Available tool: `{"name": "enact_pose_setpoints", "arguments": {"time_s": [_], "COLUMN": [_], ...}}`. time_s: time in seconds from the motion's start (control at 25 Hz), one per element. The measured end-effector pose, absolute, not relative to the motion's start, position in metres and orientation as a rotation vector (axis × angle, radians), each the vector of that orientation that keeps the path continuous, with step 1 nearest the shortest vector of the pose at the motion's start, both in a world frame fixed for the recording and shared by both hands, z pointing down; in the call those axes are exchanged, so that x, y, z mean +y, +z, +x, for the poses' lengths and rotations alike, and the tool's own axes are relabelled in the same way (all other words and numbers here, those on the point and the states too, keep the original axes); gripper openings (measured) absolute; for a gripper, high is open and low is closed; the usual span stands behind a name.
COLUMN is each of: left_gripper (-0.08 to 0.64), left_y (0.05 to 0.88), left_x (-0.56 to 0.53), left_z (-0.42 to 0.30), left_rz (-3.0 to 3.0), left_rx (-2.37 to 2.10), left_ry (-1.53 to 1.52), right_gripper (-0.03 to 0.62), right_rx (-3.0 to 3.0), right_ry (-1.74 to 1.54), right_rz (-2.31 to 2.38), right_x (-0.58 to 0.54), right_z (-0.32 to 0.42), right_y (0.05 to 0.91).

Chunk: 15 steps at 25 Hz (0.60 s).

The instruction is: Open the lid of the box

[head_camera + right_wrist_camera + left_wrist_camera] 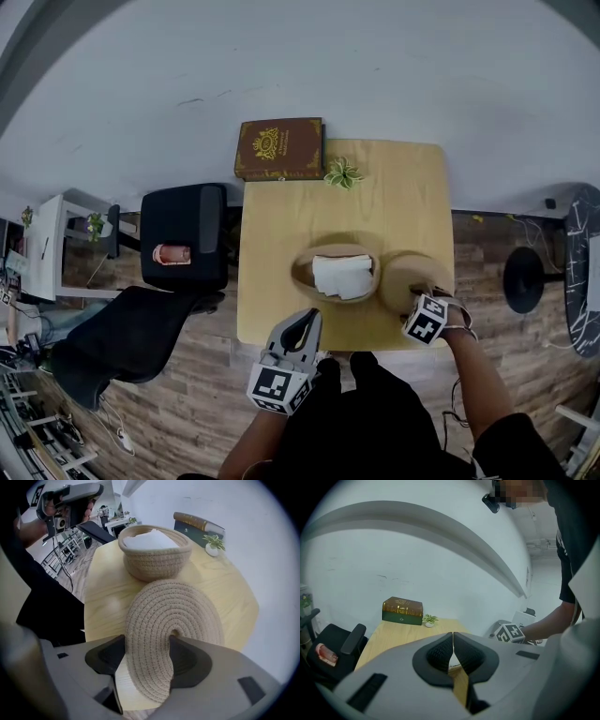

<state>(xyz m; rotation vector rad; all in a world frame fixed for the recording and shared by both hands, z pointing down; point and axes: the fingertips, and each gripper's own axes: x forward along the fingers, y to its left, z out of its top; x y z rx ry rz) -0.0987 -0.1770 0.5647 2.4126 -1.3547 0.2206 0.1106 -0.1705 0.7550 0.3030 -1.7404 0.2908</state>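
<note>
I see a big light wood table (394, 197) against a white wall. A black chair (183, 234) stands just beside the table's left edge.

A brown book (278, 148) lies flat at the far left corner of the table.

The woven box (300, 270) sits near the near edge of the table, about in the middle of it. It is open on top. The box is round like a bowl, and in the right gripper view I see its rope sides (154, 559).

The lid (403, 277) is off the box. It is round and woven too, and it is just beside the box, by the table's near right corner. I cannot tell if it rests on the wood or hangs just over it.

My left gripper (305, 319) hangs off the near edge of the table, away from the box. Its fingers (438, 653) are closed together with nothing between them.

My right gripper (419, 292) points down at the lid. Its fingers (110, 656) are gripping the lid (173, 616) at its near edge, one dark pad on each side.

A white cloth (342, 276) fills the open box.

A small green plant (343, 172) stands at the far edge of the table, just beside the brown book.
</note>
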Motion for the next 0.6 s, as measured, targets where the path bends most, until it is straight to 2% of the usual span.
{"name": "enact_pose_setpoints", "arguments": {"time_s": [0.12,0.28,0.6], "left_gripper": [0.022,0.021,0.021], "left_y": [0.566,0.558,0.531], "left_x": [-0.177,-0.176,-0.178], "left_z": [-0.098,-0.094,-0.092], "left_rz": [2.415,2.444,2.516], "left_rx": [-1.348,-1.336,-1.334], "left_ry": [0.222,0.211,0.174], "right_gripper": [0.351,0.362,0.304], "right_rx": [-1.741,-1.770,-1.987], "right_ry": [0.250,0.276,0.258], "right_rz": [0.344,0.417,0.693], "right_x": [-0.175,-0.177,-0.206], "right_z": [0.112,0.116,0.087], "right_y": [0.755,0.738,0.652]}}
